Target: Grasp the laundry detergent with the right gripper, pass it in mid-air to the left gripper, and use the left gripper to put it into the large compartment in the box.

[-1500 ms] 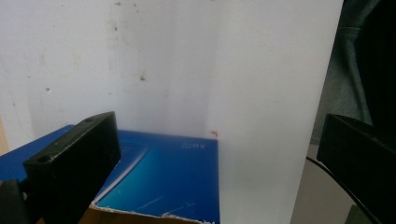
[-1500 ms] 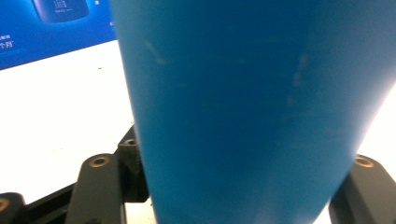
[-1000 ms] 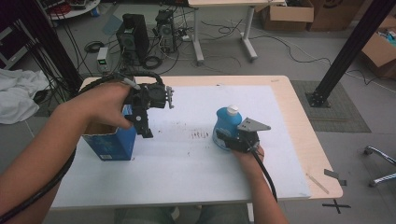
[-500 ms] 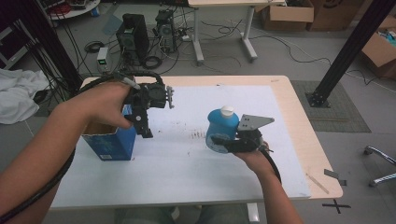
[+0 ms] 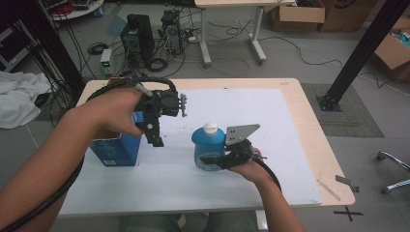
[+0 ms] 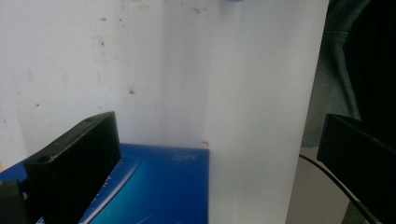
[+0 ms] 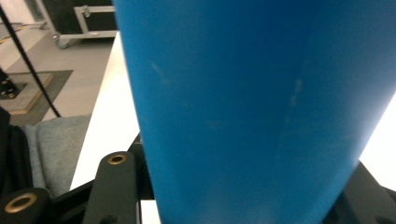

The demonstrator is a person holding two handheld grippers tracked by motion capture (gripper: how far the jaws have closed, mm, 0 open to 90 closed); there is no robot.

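A: How are the black jaws of the right gripper point(image 5: 212, 161) set?

B: They are clamped on the blue bottle point(image 5: 208, 148). In the right gripper view the blue bottle point(image 7: 261, 107) is seen very close up, squeezed between the two jaws, one at each bottom corner.

A: Where is the bottle held?

B: It is held upright over the white mat point(image 5: 270, 121), near the middle of the front part. Whether it is touching the mat cannot be told. A white cap point(image 5: 210, 127) is seen on top of it.

A: And the left gripper point(image 5: 153, 131)?

B: Its jaws are spread wide apart, and nothing is held between them. In the left gripper view one jaw is seen at the bottom left and the other at the far right, with the white mat point(image 6: 187, 70) showing in the gap. A blue box point(image 6: 154, 186) is seen just below the jaws.

A: Where is that box on the table?

B: The blue box point(image 5: 116, 150) is stood on the left part of the mat, right beside the left gripper and apart from the bottle.

A: What is around them?

B: The mat is laid on a light wooden table point(image 5: 319, 145). Behind the table, computer boxes point(image 5: 140, 36) and many cables are seen on a grey floor. Cardboard boxes point(image 5: 394, 53) are stacked at the far right, and a white cloth point(image 5: 19, 101) is piled at the left.
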